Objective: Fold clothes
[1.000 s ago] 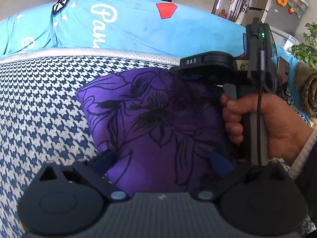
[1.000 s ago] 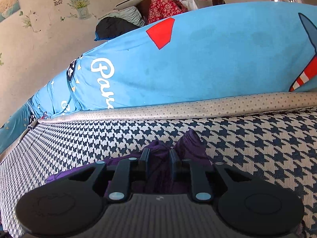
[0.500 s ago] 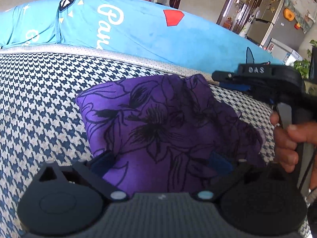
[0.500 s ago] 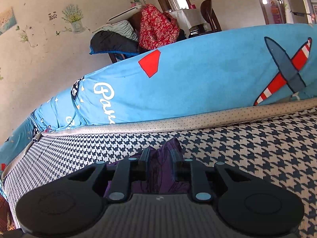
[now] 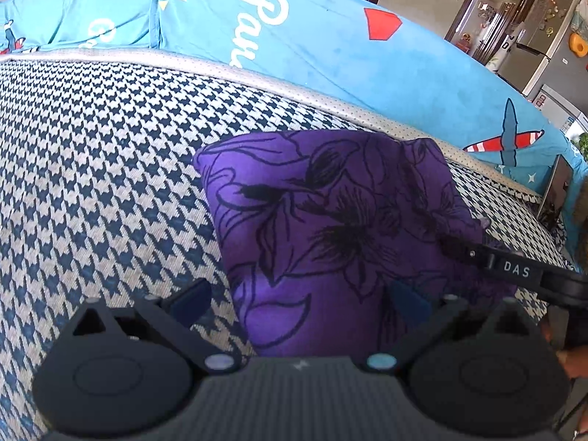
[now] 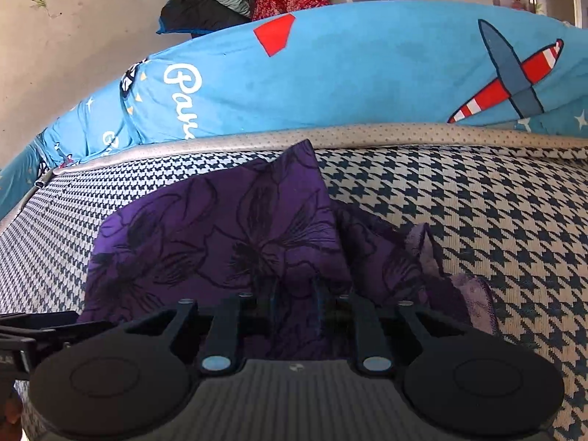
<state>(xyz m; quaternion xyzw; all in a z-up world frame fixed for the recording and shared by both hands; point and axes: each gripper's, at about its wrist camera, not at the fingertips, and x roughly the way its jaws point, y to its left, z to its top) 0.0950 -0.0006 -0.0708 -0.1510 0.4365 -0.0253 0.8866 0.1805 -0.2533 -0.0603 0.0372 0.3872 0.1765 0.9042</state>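
Two views show one purple flower-printed cloth (image 5: pixel 330 228) lying on a houndstooth-patterned mattress (image 5: pixel 103 169).

Left wrist view: the left hand-held gripper (image 5: pixel 297 297) stands wide open with nothing gripped. Its left finger hangs over bare mattress; its right finger (image 5: pixel 406 299) sits over the cloth's near part. The cloth spreads ahead of this hand-held gripper as a rough rectangle, its long axis running from the fingers away toward a blue printed bedcover (image 5: pixel 330 47) beyond. To the right, the other hand-held gripper reaches in over the cloth's right edge.

Right wrist view: the right hand-held gripper (image 6: pixel 294 296) has its jaws nearly together, with a fold of the purple cloth pinched between them. Ahead of the fingers the cloth rises to a peak pointing away toward the bedcover. A looser flap with a pale hemmed edge (image 6: pixel 474 294) trails to the right of the fingers.

The fabric looks thin, light and limp; it probably drapes and creases readily and slides little on the textured mattress. Corners and hemmed edges seem the best holds, since a pinch mid-panel would likely bunch it.
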